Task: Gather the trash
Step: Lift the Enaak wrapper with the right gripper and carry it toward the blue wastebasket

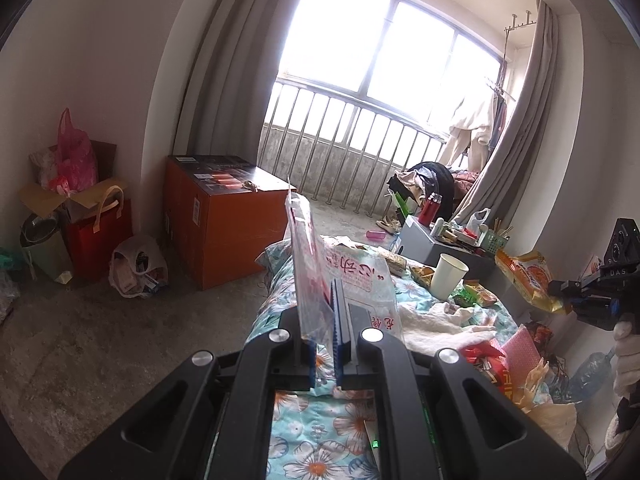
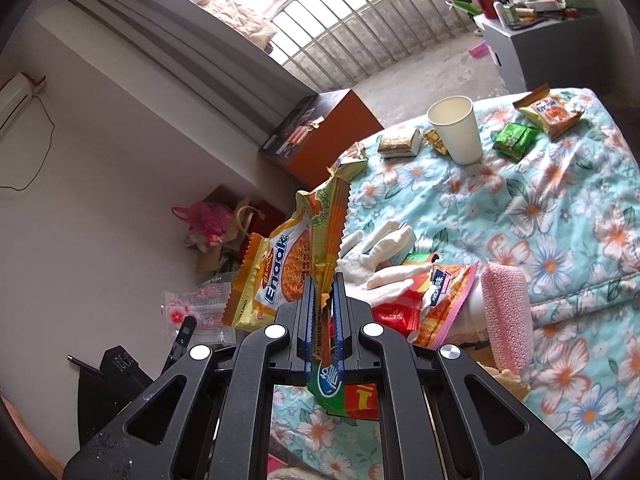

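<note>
Blue-padded jaws of our left gripper [image 1: 335,300] pinch a clear plastic bag with red print [image 1: 320,264], held upright over the floral turquoise quilt [image 1: 316,440]. Our right gripper [image 2: 323,292] pinches a yellow-orange Enaak noodle wrapper [image 2: 280,268]. More wrappers and a white paper cup [image 2: 456,128] lie on the quilt.

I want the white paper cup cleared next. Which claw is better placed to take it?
Neither yet: the left claw is shut on a clear printed bag, the right claw on a yellow noodle packet. The white paper cup stands nearer the right.
</note>
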